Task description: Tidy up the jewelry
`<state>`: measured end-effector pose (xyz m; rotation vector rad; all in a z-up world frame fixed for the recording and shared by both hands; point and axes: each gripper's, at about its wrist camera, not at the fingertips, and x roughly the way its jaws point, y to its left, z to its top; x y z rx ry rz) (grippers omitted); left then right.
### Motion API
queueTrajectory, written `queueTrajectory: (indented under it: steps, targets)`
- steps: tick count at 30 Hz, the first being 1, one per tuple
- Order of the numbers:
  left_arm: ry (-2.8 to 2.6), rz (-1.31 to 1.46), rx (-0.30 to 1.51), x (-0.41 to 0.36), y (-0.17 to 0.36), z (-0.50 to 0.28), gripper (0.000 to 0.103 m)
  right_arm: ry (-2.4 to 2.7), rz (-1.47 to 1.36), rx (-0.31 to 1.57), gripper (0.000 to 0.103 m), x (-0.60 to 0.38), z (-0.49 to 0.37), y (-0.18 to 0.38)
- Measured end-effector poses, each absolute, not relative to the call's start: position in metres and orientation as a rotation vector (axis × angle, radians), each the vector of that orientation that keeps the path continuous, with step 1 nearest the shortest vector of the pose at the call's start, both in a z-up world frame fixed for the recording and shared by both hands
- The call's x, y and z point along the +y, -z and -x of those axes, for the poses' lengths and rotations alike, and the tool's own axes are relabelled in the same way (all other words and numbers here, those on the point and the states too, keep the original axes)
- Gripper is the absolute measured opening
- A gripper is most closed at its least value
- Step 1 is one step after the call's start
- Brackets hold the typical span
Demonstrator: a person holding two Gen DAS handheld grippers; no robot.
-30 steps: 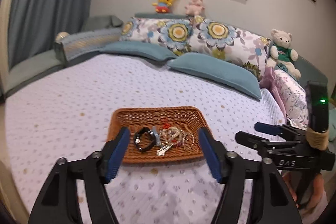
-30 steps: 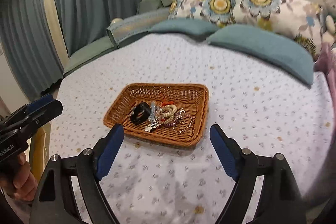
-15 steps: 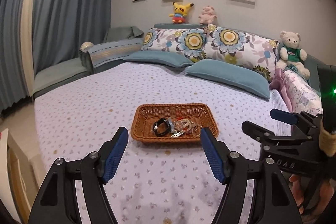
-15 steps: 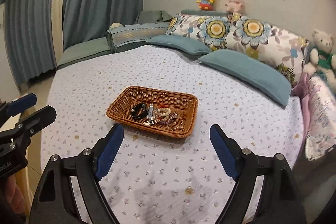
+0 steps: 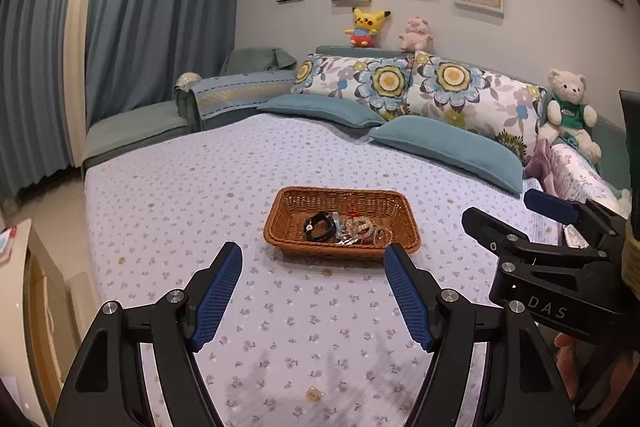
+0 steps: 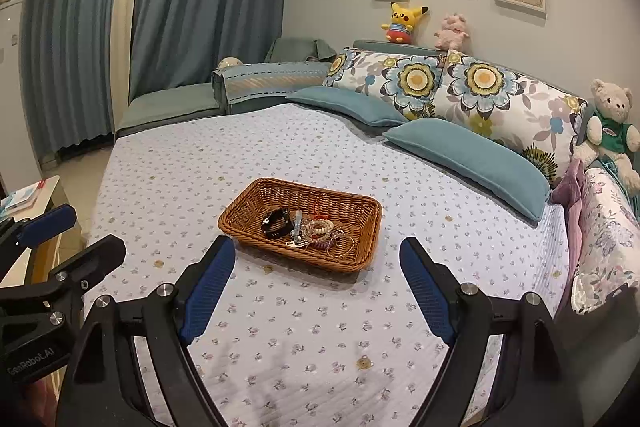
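Note:
A brown wicker basket [image 5: 288, 211] [image 6: 248, 207] sits on the bedspread. In it lie a black bracelet [image 5: 318, 225] [image 6: 276, 221] and a tangle of beaded bracelets, chains and small silver pieces [image 5: 360, 229] [image 6: 320, 233]. My left gripper [image 5: 314, 259] is open and empty, held back from the basket's near edge. My right gripper [image 6: 316, 255] is open and empty, also short of the basket. The right gripper shows at the right of the left wrist view [image 5: 520, 223]; the left gripper shows at the left of the right wrist view [image 6: 72, 239].
The bed [image 5: 180, 187] has a pale floral cover. Blue and flowered pillows [image 5: 440, 143] line its head, with a teddy bear [image 5: 568, 107] at the right. A low white table [image 6: 28, 195] stands left of the bed. Curtains [image 5: 140, 7] hang behind.
Both grippers have pulled back and up from the basket, so it looks smaller and farther away. Both stay open and empty. The jewelry in the basket has not moved.

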<state>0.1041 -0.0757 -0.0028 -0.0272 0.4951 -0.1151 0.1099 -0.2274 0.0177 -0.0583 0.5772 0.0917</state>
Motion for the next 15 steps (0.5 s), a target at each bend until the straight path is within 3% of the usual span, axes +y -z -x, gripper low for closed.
queueTrajectory:
  steps: [9,12,15]
  targets:
    - [0.115,0.012,0.476,-0.083,-0.006,-0.094,0.076,-0.081,0.044,0.575,0.086,-0.230,-0.104,-0.023]
    - [0.122,0.014,0.475,-0.084,-0.007,-0.094,0.076,-0.067,0.041,0.571,0.094,-0.233,-0.102,-0.025]
    - [0.128,0.015,0.474,-0.086,-0.009,-0.093,0.076,-0.056,0.038,0.563,0.095,-0.237,-0.101,-0.028]
